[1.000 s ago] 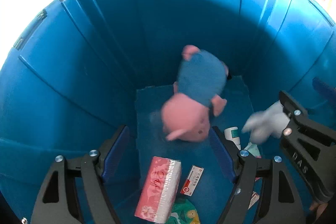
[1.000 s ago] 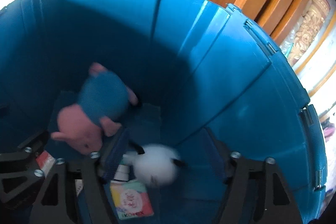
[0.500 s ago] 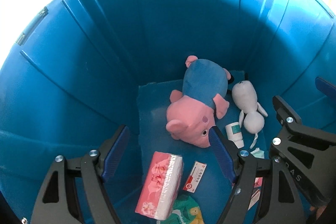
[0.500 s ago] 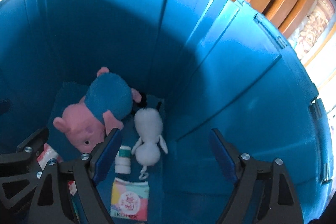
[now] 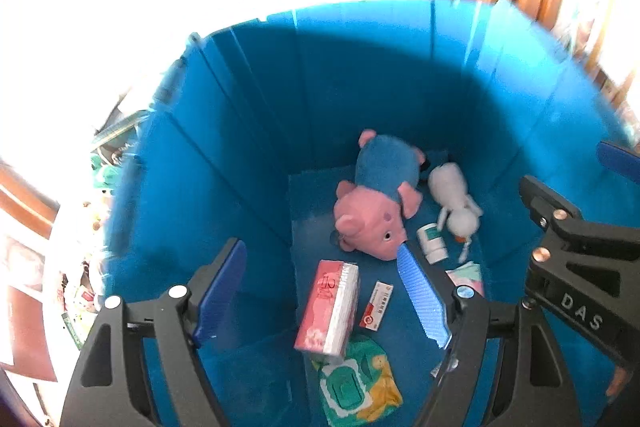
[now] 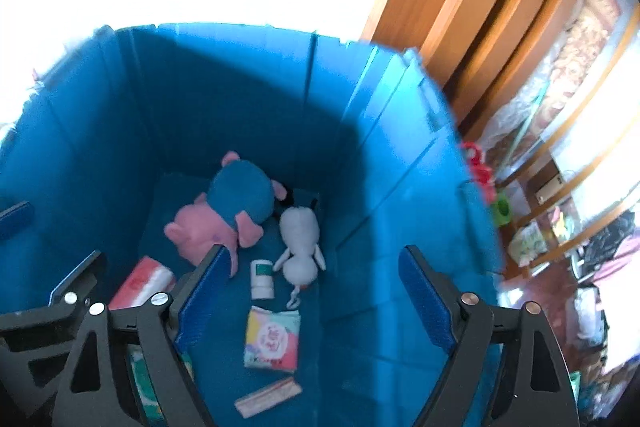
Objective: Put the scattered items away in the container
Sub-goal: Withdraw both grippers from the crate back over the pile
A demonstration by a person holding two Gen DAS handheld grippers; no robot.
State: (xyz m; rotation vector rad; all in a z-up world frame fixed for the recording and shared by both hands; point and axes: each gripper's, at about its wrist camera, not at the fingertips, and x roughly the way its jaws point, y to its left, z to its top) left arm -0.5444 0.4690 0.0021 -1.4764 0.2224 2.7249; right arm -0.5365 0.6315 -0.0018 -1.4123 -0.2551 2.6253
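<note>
Noted blue container point(image 5: 248, 155) holding everything: pink pig plush point(image 5: 376, 203) far centre, white plush point(image 5: 456, 199) touching its right. Left tongs point(image 5: 320, 287) gaped empty; right tongs point(image 6: 312, 299), just widened, empty.

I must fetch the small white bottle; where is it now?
In the left wrist view, the white bottle lies on the blue bin floor, between the pink pig plush and the white plush toy.

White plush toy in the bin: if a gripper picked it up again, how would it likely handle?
The white plush toy looks soft, so probably squashes between the fingers. Its thin limbs and cord lie splayed, so they would likely dangle. Probably light, and resting flat on the blue bin floor, unlikely to roll.
</note>
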